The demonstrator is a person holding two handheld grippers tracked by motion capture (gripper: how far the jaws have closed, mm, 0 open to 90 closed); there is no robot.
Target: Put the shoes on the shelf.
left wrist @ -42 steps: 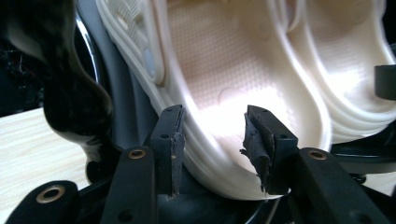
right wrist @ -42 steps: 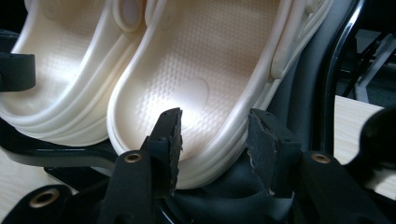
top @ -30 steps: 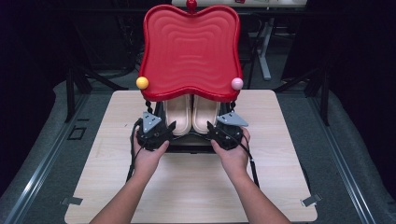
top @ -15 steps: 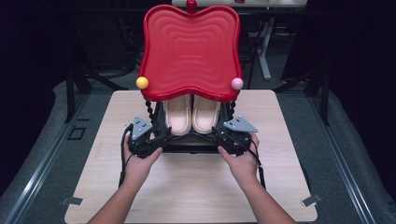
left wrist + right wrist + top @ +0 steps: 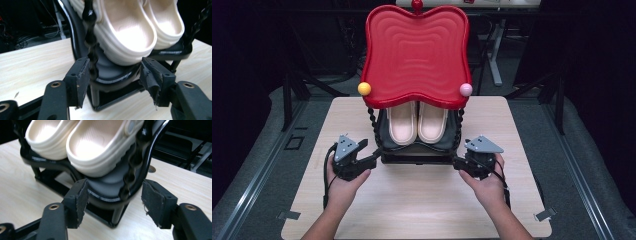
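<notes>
No writing reads anywhere. Left tool and right tool, just opening wide, hold nothing beside the rack; bare worktop in front.

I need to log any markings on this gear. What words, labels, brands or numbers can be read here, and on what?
None can be read.
Rack: a pale strip on its lower shelf edge in both gripper views, too blurred to tell whether it is a label or glare.
Clogs: no visible brand or print.
Red top: only moulded ripples, no text.
Tools: no markings show on them.
</notes>
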